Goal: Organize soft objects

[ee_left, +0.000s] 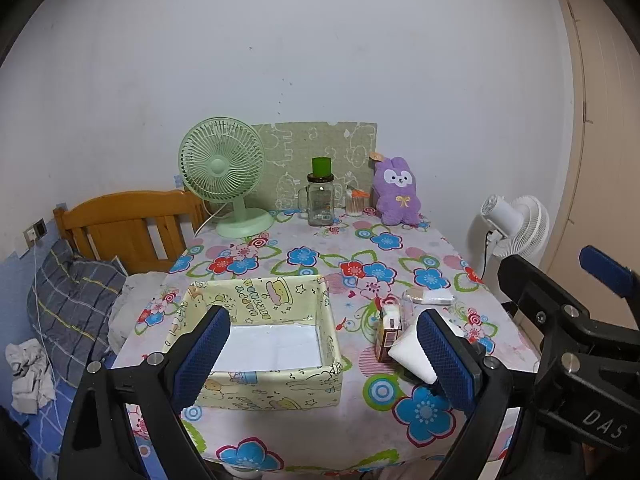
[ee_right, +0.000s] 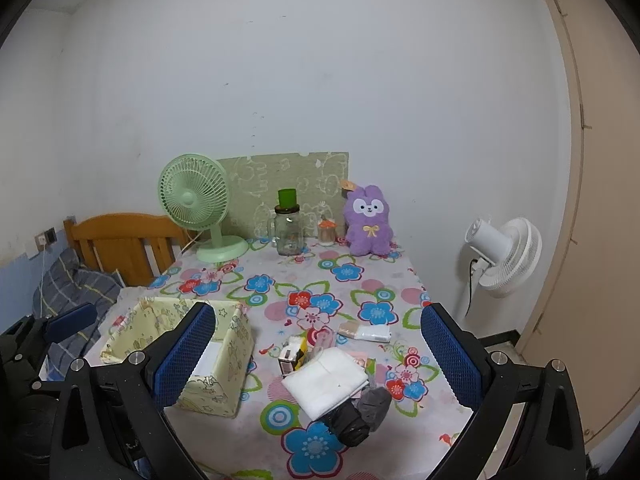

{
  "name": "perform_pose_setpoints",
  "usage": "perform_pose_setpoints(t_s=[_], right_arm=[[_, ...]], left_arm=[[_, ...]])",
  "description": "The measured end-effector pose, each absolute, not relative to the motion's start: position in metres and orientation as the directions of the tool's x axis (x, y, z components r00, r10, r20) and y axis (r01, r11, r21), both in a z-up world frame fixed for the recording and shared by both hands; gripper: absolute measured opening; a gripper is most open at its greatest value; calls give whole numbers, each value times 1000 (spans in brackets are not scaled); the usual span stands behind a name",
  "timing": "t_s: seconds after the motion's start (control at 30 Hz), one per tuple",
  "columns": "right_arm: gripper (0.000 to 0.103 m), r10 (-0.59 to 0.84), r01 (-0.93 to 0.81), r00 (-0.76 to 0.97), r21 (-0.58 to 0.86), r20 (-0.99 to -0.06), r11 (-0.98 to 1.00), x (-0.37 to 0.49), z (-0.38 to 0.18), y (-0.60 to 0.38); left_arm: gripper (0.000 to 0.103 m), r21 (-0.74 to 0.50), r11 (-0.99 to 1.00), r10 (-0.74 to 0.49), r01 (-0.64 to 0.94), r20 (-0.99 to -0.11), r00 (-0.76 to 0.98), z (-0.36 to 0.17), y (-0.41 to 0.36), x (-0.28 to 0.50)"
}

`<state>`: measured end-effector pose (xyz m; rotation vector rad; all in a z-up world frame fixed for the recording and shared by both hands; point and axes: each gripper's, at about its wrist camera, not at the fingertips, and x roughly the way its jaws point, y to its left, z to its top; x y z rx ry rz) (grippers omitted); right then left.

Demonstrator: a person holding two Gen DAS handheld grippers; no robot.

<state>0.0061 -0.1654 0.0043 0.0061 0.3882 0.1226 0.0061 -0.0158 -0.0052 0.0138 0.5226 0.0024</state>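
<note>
Both tongs (ee_left: 320, 354) (ee_right: 318, 356) wide, tilted tableward

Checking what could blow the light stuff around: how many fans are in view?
2. A green desk fan stands at the table's far left corner beside the glass jar; a white fan stands on the floor right of the table.

Floral tablecloth (ee_right: 360, 280), pale-yellow cartoon-print box (ee_right: 224, 384), purple plush (ee_right: 368, 224), green fan (ee_right: 192, 200).

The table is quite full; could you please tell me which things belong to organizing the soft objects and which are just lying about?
For the job: folded white cloth, dark rolled items, yellow box.
Lying about: green fan, glass jar, purple plush rabbit, small carton.
</note>
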Motion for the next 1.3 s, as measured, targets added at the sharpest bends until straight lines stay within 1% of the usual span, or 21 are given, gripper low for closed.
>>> perform_pose_setpoints(t_s=[0.1, 0.43, 0.8, 1.3], right_arm=[[103, 127, -126, 916, 28, -380, 992, 7, 4, -163], [103, 140, -126, 915, 63, -379, 990, 11, 6, -167], [103, 146, -129, 914, 69, -379, 989, 14, 5, -165], [103, 156, -133, 912, 86, -380, 987, 16, 7, -166]], left_arm=[[95, 27, 1000, 3, 12, -499, 867, -6, -19, 7], [95, 8, 1000, 12, -9, -491, 871, -6, -14, 11], [95, 0, 1000, 4, -4, -477, 879, -3, -11, 10], [95, -3, 1000, 23, -28, -467, 884, 0, -7, 12]])
